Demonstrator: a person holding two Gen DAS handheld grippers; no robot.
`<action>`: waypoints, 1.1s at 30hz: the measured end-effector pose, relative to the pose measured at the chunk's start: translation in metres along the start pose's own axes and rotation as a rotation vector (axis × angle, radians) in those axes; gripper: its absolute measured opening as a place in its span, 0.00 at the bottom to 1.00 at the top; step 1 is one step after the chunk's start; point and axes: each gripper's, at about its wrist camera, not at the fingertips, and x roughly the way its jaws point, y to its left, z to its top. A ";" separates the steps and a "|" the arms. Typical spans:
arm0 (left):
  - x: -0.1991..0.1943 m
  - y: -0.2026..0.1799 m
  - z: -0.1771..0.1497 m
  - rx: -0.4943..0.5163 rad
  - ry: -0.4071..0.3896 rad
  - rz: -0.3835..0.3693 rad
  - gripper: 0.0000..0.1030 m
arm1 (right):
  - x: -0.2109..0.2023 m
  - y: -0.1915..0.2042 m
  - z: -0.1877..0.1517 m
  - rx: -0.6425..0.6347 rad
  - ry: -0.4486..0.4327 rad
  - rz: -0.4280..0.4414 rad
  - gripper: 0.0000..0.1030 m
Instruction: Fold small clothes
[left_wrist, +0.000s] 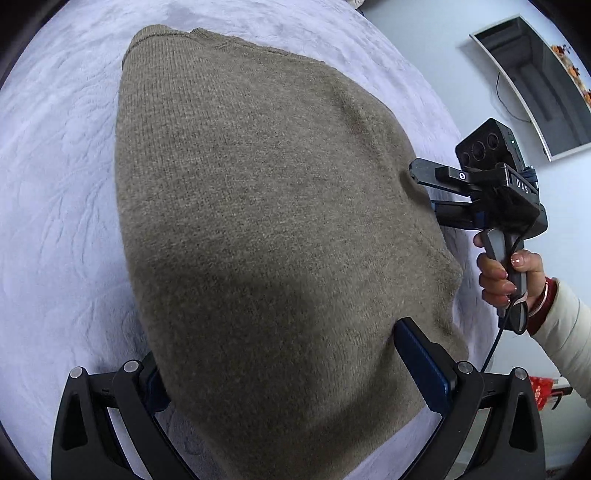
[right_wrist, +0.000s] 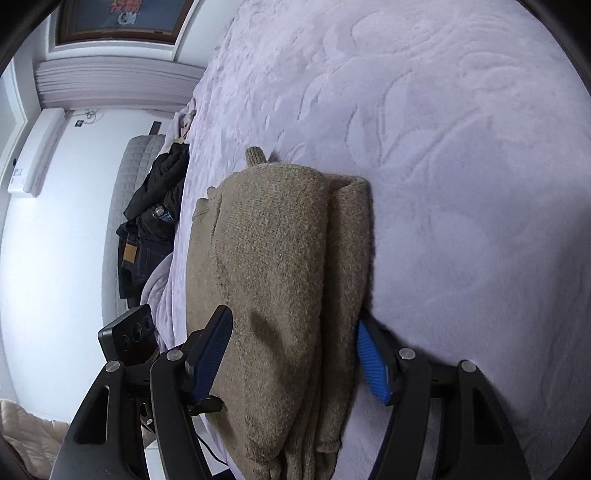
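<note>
Your right gripper (right_wrist: 291, 354) stands released, jaws spread around the folded brown sweater (right_wrist: 280, 280) without pinching. Your left gripper (left_wrist: 295, 373) straddles the near edge likewise. The sweater lies on the lilac bedspread (right_wrist: 461, 166).

**Where everything lies on the bed**

The folded sweater (left_wrist: 266, 221) lies on the bed (left_wrist: 55, 184), its layers stacked one on another. My left claw (left_wrist: 295, 373) stands at its near end, one finger on either side of the cloth. My right claw (right_wrist: 295, 354) straddles the sweater's side edge, one finger above the top layer and the other down against the bed. My right hand (left_wrist: 506, 280) is off the sweater's right side. Beyond the bed's far edge, in the right wrist view, a pile of clothes (right_wrist: 151, 229) rests against a cushion (right_wrist: 129, 184). A screen (left_wrist: 535, 85) hangs on the wall to the right of the bed.
</note>
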 end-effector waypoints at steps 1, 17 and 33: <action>0.002 0.002 -0.003 -0.007 -0.006 -0.005 1.00 | 0.006 0.001 0.004 -0.013 0.014 0.007 0.67; -0.051 0.004 -0.021 -0.069 -0.123 -0.083 0.49 | 0.007 0.031 -0.011 0.102 -0.069 0.188 0.32; -0.163 0.041 -0.135 -0.066 -0.117 -0.041 0.49 | 0.044 0.112 -0.112 0.127 -0.026 0.286 0.32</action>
